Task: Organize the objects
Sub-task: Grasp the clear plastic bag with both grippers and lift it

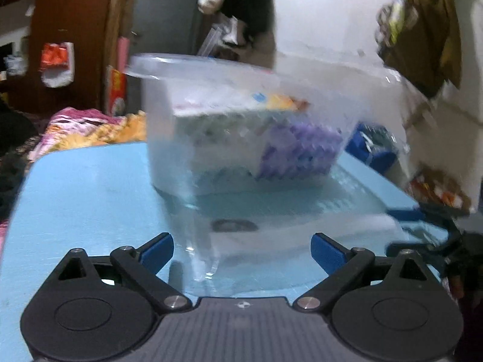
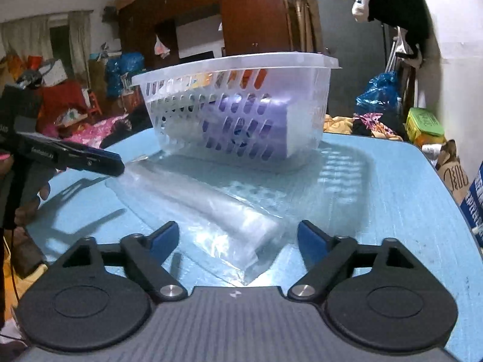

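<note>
1. Right gripper (image 2: 238,238): the blue-tipped jaws stand apart, and the near end of a clear, crinkled plastic bag (image 2: 211,211) lies on the table between them. The pads do not press on it; nothing is held.

2. Left gripper (image 1: 241,252): the jaws are spread wide and empty, low over the table. In its blurred view the clear plastic runs forward between the blue tips. The right wrist view shows this gripper from the side, its tips near the far corner of the bag.

3. Judgement: with a gripper stationed at each end, the bag appears set up for a two-handed lift, since thin film sags from a single hold.

4. White perforated plastic basket (image 2: 305,60): it sits on the table just beyond the bag, tilted, with its rim toward the right wrist camera. Inside lies a purple-and-white packet (image 2: 271,126), and orange items show near the rim; they cannot be identified.

5. Light-blue table (image 2: 392,187): it bears both basket and bag.

6. Judgement: the bag is still outside the basket, so the sorting is unfinished.
</note>
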`<state>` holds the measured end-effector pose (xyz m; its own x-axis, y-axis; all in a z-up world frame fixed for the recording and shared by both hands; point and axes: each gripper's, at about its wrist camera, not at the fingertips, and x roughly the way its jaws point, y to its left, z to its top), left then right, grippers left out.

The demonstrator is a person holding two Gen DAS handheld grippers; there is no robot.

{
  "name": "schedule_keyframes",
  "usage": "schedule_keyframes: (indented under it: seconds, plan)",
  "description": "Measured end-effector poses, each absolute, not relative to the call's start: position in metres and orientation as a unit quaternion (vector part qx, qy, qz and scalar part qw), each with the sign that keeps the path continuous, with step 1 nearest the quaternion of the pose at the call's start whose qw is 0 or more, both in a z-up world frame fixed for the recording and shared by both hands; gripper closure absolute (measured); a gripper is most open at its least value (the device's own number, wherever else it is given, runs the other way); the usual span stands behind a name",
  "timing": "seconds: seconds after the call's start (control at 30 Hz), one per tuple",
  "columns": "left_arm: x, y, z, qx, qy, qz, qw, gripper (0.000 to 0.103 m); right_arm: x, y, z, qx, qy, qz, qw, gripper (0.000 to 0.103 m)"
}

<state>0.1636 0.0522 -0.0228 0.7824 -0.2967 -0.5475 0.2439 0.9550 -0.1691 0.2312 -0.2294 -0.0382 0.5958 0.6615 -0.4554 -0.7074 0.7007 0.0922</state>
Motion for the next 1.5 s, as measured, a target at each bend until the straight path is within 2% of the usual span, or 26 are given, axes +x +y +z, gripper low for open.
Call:
schedule_keyframes:
  seconds: [0.03,0.1,0.17,0.23,0.3,0.37,0.43,0.5,0.6,0.9,1.3,1.5]
  plan:
    - [0.164,0.049,-0.023,-0.038,0.302,-0.145,0.942,0.004,0.231,-0.227,-0.038,-0.054,0.233,0.381,0.893,0.026]
    - [0.166,0.045,-0.025,-0.027,0.315,-0.145,0.938,0.009,0.231,-0.226,-0.039,-0.058,0.227,0.376,0.897,0.038]
    - [0.167,0.04,-0.026,-0.012,0.32,-0.137,0.937,0.01,0.23,-0.226,-0.04,-0.061,0.222,0.373,0.899,0.042]
    - [0.165,0.033,-0.026,0.01,0.321,-0.127,0.938,0.015,0.228,-0.226,-0.041,-0.069,0.217,0.373,0.899,0.044]
    - [0.162,0.027,-0.026,0.036,0.318,-0.116,0.94,0.034,0.227,-0.226,-0.042,-0.074,0.213,0.377,0.899,0.048]
    - [0.16,0.022,-0.026,0.053,0.311,-0.115,0.942,0.047,0.227,-0.228,-0.042,-0.073,0.209,0.382,0.897,0.052]
    - [0.158,0.021,-0.025,0.055,0.308,-0.119,0.942,0.054,0.227,-0.229,-0.043,-0.075,0.205,0.384,0.897,0.055]
    - [0.157,0.024,-0.024,0.049,0.305,-0.119,0.944,0.068,0.227,-0.23,-0.043,-0.073,0.204,0.383,0.898,0.061]
    - [0.156,0.03,-0.024,0.029,0.3,-0.131,0.944,0.083,0.227,-0.23,-0.044,-0.071,0.199,0.384,0.899,0.067]
    - [0.143,0.03,-0.019,0.024,0.255,-0.13,0.958,0.09,0.221,-0.229,-0.043,-0.08,0.183,0.393,0.898,0.076]
    - [0.118,0.027,-0.015,0.004,0.203,-0.142,0.969,0.09,0.209,-0.24,-0.032,-0.088,0.135,0.4,0.902,0.081]
    - [0.096,0.027,0.005,0.001,0.16,-0.149,0.976,0.09,0.2,-0.247,-0.012,-0.083,0.104,0.409,0.903,0.082]
